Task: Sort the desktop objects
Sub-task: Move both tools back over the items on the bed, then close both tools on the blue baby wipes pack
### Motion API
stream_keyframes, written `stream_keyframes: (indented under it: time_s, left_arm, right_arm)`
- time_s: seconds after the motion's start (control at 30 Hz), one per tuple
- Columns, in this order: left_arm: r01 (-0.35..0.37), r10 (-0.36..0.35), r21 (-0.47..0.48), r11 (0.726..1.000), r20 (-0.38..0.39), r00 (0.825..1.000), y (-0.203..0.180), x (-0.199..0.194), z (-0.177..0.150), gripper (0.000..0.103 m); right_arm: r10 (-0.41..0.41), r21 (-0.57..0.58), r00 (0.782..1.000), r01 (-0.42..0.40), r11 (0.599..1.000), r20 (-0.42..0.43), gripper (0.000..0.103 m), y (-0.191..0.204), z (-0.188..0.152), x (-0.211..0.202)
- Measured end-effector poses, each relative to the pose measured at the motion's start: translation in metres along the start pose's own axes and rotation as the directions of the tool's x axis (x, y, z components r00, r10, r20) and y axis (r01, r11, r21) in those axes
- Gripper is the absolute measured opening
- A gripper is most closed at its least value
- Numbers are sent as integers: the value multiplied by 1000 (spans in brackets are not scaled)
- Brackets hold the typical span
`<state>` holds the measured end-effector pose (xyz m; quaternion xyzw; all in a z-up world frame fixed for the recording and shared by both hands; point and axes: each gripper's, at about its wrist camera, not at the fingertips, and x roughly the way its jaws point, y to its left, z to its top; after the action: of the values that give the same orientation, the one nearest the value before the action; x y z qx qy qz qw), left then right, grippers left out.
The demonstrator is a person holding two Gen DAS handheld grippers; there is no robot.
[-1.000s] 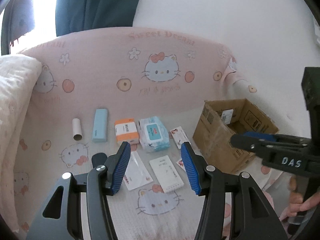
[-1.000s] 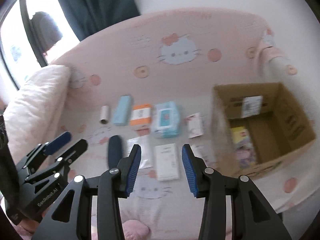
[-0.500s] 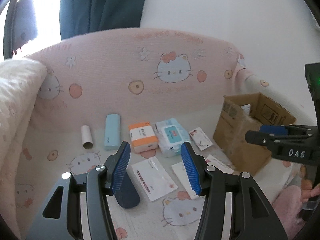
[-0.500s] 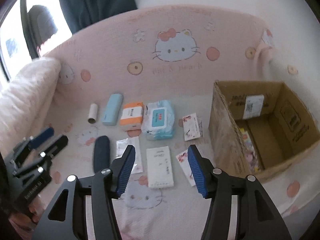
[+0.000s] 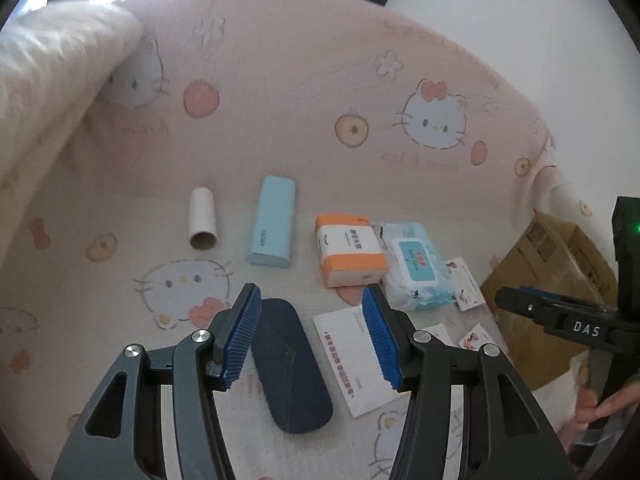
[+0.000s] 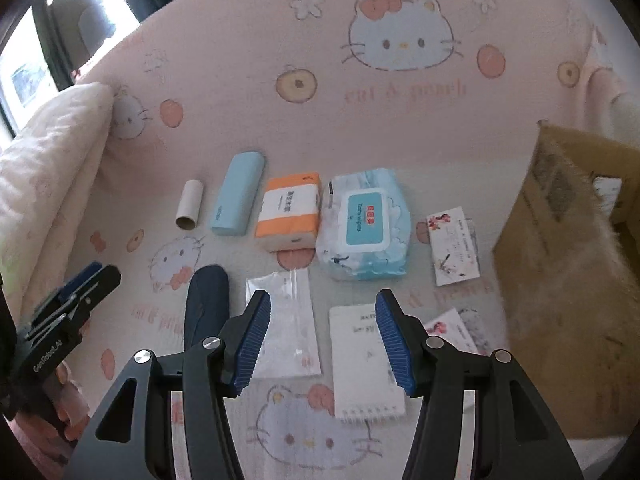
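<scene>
Pink cat-print bed sheet (image 5: pixel 280 128) | my left gripper (image 5: pixel 312 340) has dropped closer, released, straddling navy case (image 5: pixel 294 364) | right gripper (image 6: pixel 326 340) released over notepad (image 6: pixel 364 364) | cardboard box (image 6: pixel 568 264) waits right; pick looks imminent.

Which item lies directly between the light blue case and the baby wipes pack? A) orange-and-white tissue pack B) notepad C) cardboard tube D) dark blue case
A: in the right wrist view the orange-and-white tissue pack lies in the back row with the light blue case on one side and the baby wipes pack on the other.
</scene>
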<state>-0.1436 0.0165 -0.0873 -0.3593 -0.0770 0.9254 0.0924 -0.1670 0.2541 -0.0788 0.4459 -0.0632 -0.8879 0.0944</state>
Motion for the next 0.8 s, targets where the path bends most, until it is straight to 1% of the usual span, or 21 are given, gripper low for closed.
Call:
stream_keyframes:
  time_s: [0.07, 0.23, 0.4, 0.47, 0.6, 0.67, 0.8]
  left_arm:
    - [2, -2, -11, 1000, -24, 1000, 1, 15, 2, 57]
    - [56, -61, -63, 996, -74, 995, -5, 57, 9, 57]
    - [64, -67, -30, 997, -128, 989, -30, 101, 15, 57]
    - [88, -93, -38, 995, -163, 982, -39, 119, 16, 57]
    - [129, -147, -92, 987, -220, 964, -53, 149, 17, 57]
    - [144, -168, -119, 982, -231, 958, -57, 157, 17, 57]
    - [165, -205, -164, 973, -271, 941, -66, 178, 13, 57]
  right_arm:
    - [2, 3, 1000, -2, 1000, -16, 52, -1, 6, 12]
    - [-10, -19, 999, 9, 1000, -43, 52, 0, 20, 40]
    - [-56, 13, 997, 57, 998, -57, 52, -21, 32, 66]
    - [-72, 31, 995, 74, 997, -67, 52, -32, 36, 75]
    - [-83, 57, 993, 89, 994, -88, 52, -51, 40, 89]
    - [-77, 73, 992, 84, 994, -98, 52, -60, 40, 96]
    - [-55, 125, 992, 70, 990, -117, 52, -77, 41, 110]
